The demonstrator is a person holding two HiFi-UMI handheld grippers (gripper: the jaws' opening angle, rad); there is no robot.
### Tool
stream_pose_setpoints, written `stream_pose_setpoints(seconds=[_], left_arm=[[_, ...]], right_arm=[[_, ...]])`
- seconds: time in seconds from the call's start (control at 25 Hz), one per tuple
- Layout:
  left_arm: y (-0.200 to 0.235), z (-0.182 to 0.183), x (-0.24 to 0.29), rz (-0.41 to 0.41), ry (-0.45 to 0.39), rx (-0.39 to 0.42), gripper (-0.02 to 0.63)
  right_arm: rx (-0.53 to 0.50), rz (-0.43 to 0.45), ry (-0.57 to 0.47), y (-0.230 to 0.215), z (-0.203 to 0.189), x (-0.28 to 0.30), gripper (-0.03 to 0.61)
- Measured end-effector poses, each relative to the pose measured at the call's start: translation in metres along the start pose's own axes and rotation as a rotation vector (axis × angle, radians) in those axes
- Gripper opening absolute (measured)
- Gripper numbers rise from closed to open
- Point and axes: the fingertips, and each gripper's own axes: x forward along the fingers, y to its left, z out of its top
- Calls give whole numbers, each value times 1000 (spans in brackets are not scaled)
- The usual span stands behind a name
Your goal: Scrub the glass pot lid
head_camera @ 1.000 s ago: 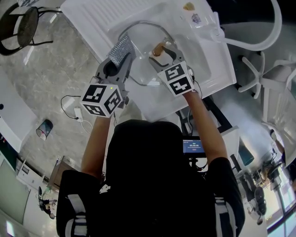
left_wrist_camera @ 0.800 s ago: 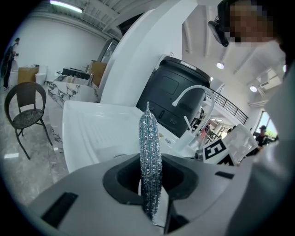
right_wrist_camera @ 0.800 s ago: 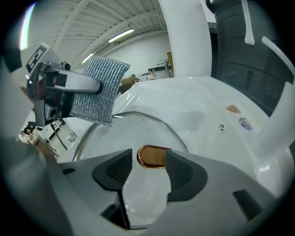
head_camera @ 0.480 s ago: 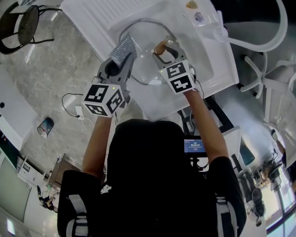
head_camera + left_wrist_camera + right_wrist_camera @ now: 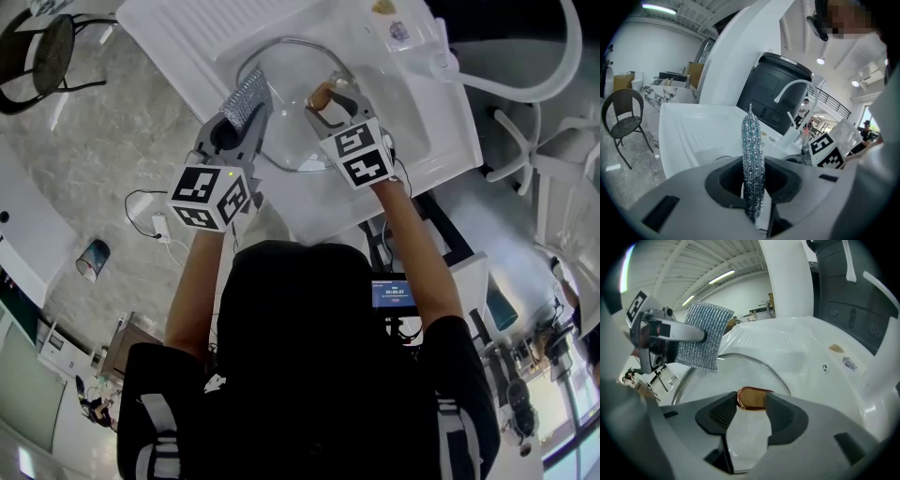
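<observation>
Some of the glass lid (image 5: 289, 94) hides under the right hand-held gripper (image 5: 329, 101).

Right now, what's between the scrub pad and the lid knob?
Only bare glass of the lid: nothing sits between the pad and the knob. The right gripper view shows it best; the head view agrees.

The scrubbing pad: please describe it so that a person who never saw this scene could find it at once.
Find the white sink with the round glass lid in it. At the lid's left edge, the left gripper pinches the scrubbing pad. Unlike the clear lid and its brown knob, it is a glittering silver mesh rectangle.
</observation>
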Motion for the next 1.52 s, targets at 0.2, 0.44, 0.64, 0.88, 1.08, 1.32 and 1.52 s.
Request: stream_pose_setpoints(seconds=[0.2,0.44,0.64,0.88,1.08,1.32,1.52], left_arm=[[-12,4,7,-56,54,135,71],[-9,18,12,-67,68,249,71],[-7,11,18,-94,138,431,71],[-8,-3,25,-131,261,652,71],[-8,-9,26,-143,308,832,71],[-4,-20,27,-159,386,1069,71],[-8,-31,29,-190,446,1211,71]], right_arm=[[2,3,-5,0,-2,-1,184],[0,11,-1,0,-1,0,186],[-1,13,-3,0,-1,0,187],[-11,17,-6,0,-1,0,187],[-10,16,-13,0,-1,-1,187],[-11,10,-24,0,-1,-1,187],[-16,8,-30,0,-1,-1,187]])
